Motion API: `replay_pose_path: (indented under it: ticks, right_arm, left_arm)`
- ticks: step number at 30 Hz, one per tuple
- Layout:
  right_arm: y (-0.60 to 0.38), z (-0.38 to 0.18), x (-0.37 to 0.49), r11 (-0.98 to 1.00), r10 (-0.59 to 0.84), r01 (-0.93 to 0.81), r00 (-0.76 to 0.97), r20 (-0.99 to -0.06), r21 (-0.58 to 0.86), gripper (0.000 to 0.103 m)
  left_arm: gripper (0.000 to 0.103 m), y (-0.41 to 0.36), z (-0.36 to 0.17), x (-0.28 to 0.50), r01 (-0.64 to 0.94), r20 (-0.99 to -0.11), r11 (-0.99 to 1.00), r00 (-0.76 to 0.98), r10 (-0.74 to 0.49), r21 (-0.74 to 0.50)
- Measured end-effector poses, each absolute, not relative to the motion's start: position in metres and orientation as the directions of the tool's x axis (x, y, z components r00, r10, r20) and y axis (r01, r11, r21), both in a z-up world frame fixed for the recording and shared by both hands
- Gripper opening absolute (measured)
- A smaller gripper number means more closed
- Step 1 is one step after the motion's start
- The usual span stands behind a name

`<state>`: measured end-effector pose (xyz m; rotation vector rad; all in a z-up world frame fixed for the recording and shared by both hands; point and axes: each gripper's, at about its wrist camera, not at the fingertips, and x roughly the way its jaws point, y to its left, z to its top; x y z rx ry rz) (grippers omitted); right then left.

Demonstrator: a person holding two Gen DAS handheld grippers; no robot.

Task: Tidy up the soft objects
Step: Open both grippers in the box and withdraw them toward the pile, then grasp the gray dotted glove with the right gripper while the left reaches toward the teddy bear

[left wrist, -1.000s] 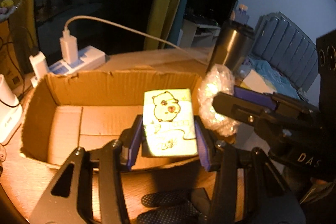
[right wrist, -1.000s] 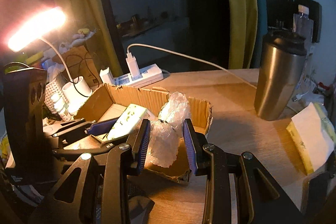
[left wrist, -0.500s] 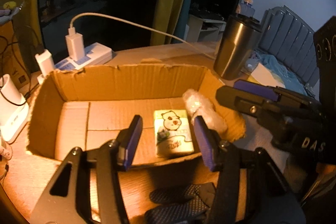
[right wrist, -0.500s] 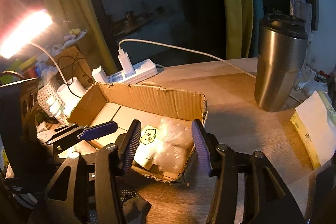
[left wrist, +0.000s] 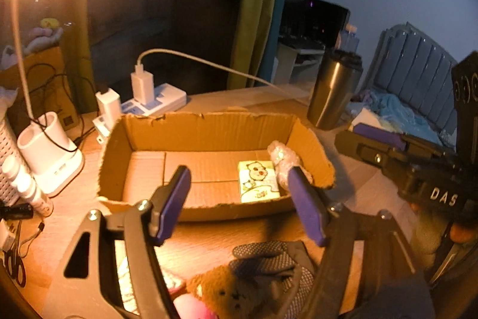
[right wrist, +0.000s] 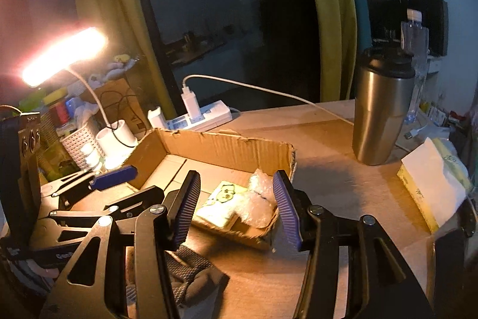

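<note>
Nearest on the wooden desk lie one dark mesh glove, one brown plush toy beside it, and a pink object at the very bottom edge that is too cut off to identify.

Two grippers sit just above these. The left gripper has its jaws opening, and nothing is between them. The right gripper stands with its jaws spread and empty too; in the left wrist view it reaches in from the right, beside the box.

Beyond the fingertips sits one shallow cardboard box with torn rims. Two soft things lie in its right near corner: one tissue pack printed with a cartoon bear, lying flat, and one clear crinkled plastic bundle touching the pack's right side and leaning against the box's right wall. The rest of the box floor is bare.

To the right of the box stand one steel tumbler and, nearer, one yellow-edged tissue pack. Left of the box are one white cup holder and a white basket with small bottles. Behind the box lies one white power strip with two plugs and a white cable running right. One lit desk lamp glares over the left side.
</note>
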<state>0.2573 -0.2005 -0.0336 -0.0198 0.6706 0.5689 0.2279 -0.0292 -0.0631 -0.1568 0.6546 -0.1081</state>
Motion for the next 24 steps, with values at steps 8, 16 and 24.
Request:
replay_pose_path:
  ticks: [8, 16, 24]
  right_arm:
    - [-0.194, -0.027, 0.222, 0.847, 0.488, -0.513, 0.651, -0.582, 0.136, 0.054]
    - [-0.182, -0.031, 0.198, 0.848, 0.474, -0.518, 0.648, -0.597, 0.111, 0.054]
    - [-0.165, -0.045, 0.184, 0.844, 0.458, -0.529, 0.621, -0.637, 0.091, 0.054]
  left_arm:
    - [0.070, -0.010, -0.051, 0.192, 0.025, -0.565, 0.986, 0.817, -0.116, -0.165]
    - [0.070, 0.017, -0.053, 0.159, -0.016, -0.555, 0.984, 0.827, -0.085, -0.176]
    - [0.070, 0.038, -0.061, 0.138, -0.058, -0.553, 0.979, 0.831, -0.061, -0.194]
